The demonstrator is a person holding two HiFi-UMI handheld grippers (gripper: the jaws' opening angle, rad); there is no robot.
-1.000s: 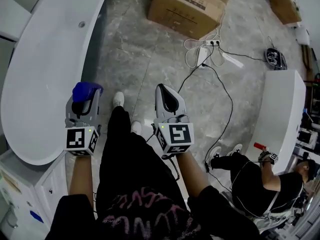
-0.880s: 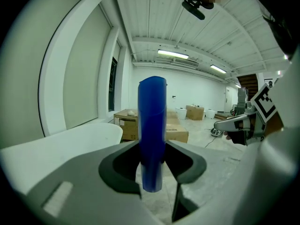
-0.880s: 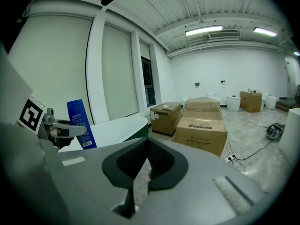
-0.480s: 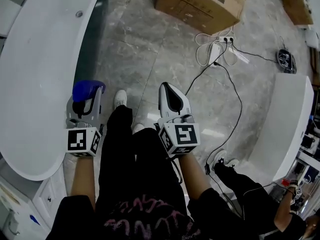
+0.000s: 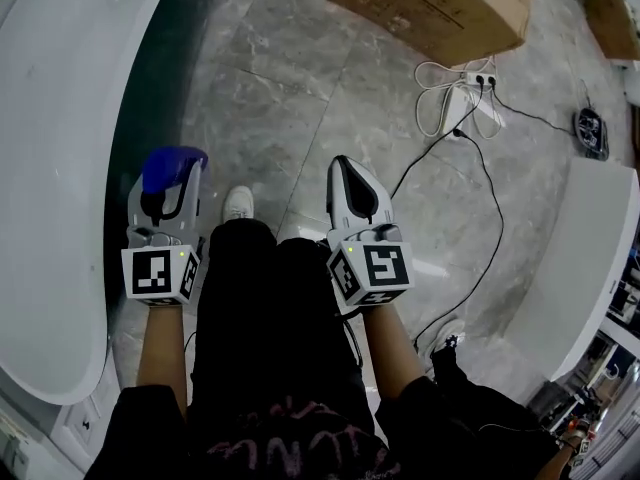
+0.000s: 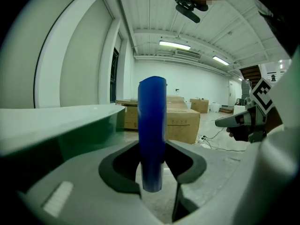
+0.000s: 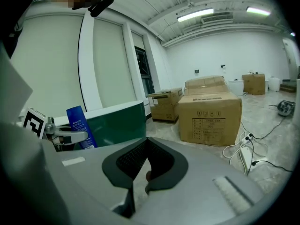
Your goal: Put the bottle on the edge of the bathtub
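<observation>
Bottle (image 6: 152,135), slim, glossy blue, is clamped upright by left hand-held gripper (image 5: 166,188) | right hand-held gripper (image 5: 352,180) is seen closed, empty | smooth, curved white bathtub (image 5: 60,168) is seen alongside

Open floor (image 5: 290,98) ahead, bathtub wall (image 5: 150,88) close on the left, cardboard box (image 5: 440,3) and cables (image 5: 455,93) farther off.

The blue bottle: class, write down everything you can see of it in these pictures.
The blue bottle is a smooth, glossy, plastic-looking container. It looks narrow edge-on and broader in the right gripper view, where pale print shows on its face. It stands upright, clamped between the jaws of the left hand-held gripper, which alone touches it. It is held in the air beside the bathtub, near the dark outer wall, not resting on the white rim. Its cap cannot be made out.
</observation>
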